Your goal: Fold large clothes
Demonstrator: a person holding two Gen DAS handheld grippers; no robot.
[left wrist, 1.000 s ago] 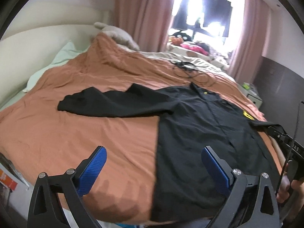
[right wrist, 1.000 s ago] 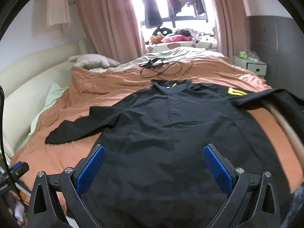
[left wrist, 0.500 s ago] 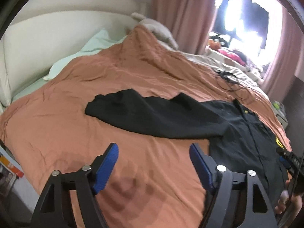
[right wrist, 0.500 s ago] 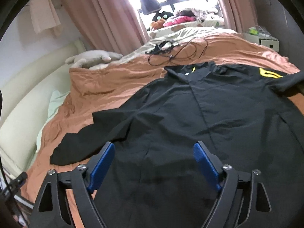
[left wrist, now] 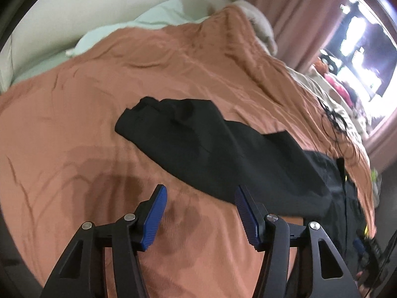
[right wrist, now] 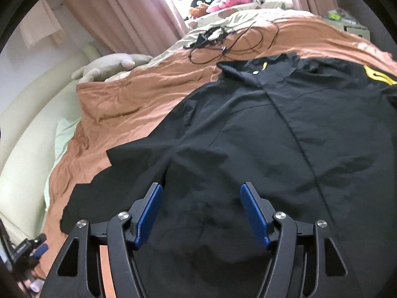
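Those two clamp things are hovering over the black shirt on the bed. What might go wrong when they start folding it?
The left tool hangs open beside the long sleeve, over the orange duvet; it might pinch duvet along with cloth. The right tool is open above the black shirt, where a grab could bunch the already creased fabric. The loose black cable lies near the collar and could snag.

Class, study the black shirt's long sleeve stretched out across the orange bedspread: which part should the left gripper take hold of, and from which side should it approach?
Probably the cuff end of the sleeve. It is the free tip, lying flat on the bedspread, farthest from the shirt body. The open left gripper could come in low from the near bed edge, sliding one finger under the cuff.
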